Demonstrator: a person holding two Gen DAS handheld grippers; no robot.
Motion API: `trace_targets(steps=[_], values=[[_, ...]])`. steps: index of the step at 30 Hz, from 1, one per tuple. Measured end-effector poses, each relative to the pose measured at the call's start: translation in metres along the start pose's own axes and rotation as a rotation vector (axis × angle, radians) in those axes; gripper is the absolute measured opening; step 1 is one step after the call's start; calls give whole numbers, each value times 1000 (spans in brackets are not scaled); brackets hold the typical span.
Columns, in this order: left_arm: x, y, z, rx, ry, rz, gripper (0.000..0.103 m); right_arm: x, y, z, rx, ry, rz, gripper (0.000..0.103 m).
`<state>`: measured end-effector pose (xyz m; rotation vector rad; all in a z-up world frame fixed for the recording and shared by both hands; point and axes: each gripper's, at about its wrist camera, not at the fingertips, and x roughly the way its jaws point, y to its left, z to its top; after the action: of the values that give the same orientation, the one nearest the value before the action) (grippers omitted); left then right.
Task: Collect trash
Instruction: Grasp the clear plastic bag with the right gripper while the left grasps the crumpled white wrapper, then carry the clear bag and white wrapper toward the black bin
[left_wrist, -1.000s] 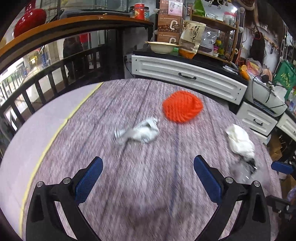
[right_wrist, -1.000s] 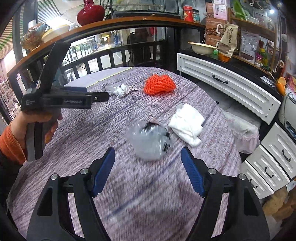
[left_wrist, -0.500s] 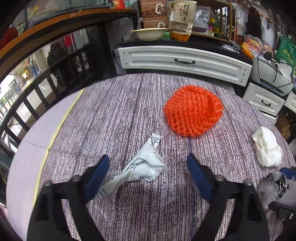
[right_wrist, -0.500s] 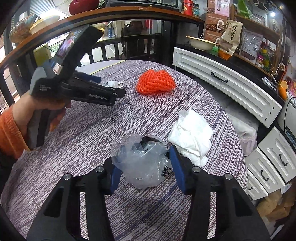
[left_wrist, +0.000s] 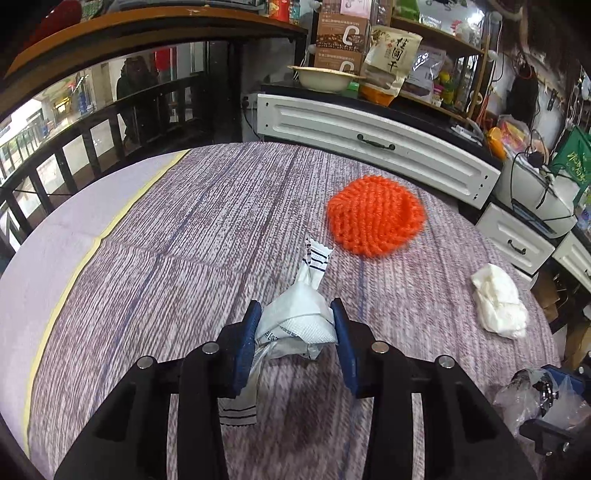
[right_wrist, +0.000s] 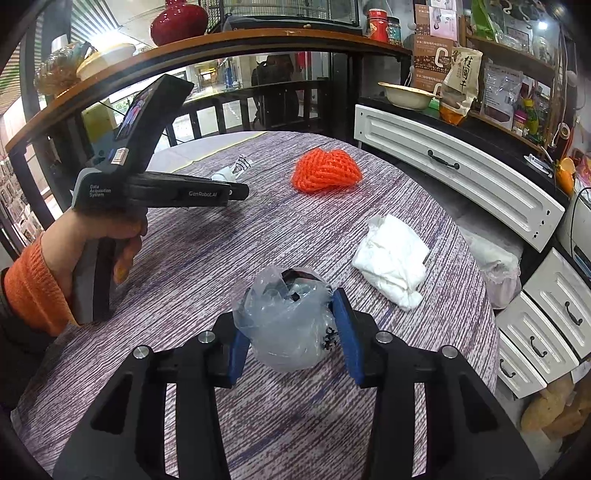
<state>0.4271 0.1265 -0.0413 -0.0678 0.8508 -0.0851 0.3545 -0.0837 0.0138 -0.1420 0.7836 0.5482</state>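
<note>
My left gripper (left_wrist: 295, 314) is shut on a crumpled white wrapper (left_wrist: 297, 319) with black stripes, low over the purple tablecloth. My right gripper (right_wrist: 290, 321) is shut on a crumpled clear plastic bag (right_wrist: 286, 325) with dark bits inside. The bag also shows at the lower right of the left wrist view (left_wrist: 532, 391). The left gripper also shows from the side in the right wrist view (right_wrist: 236, 192), with the wrapper (right_wrist: 232, 170) at its tip. An orange foam net (left_wrist: 376, 216) and a wad of white tissue (left_wrist: 498, 301) lie on the cloth.
The round table (left_wrist: 184, 240) has a purple woven cloth. White drawers (left_wrist: 369, 136) stand right behind it, with more drawers (right_wrist: 546, 325) at the right. A dark railing (left_wrist: 92, 129) runs along the left. A person's hand in an orange sleeve (right_wrist: 33, 284) holds the left gripper.
Both grippers have closed: the left on the white wrapper, the right on the plastic bag. The left gripper moved forward over the wrapper.
</note>
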Motion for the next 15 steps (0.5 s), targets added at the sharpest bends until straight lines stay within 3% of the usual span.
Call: trace_targets(steps=[15], values=[[-90,-55,-59,2,-124,-109,39,-85,9,-60,-7,-74,36,43]])
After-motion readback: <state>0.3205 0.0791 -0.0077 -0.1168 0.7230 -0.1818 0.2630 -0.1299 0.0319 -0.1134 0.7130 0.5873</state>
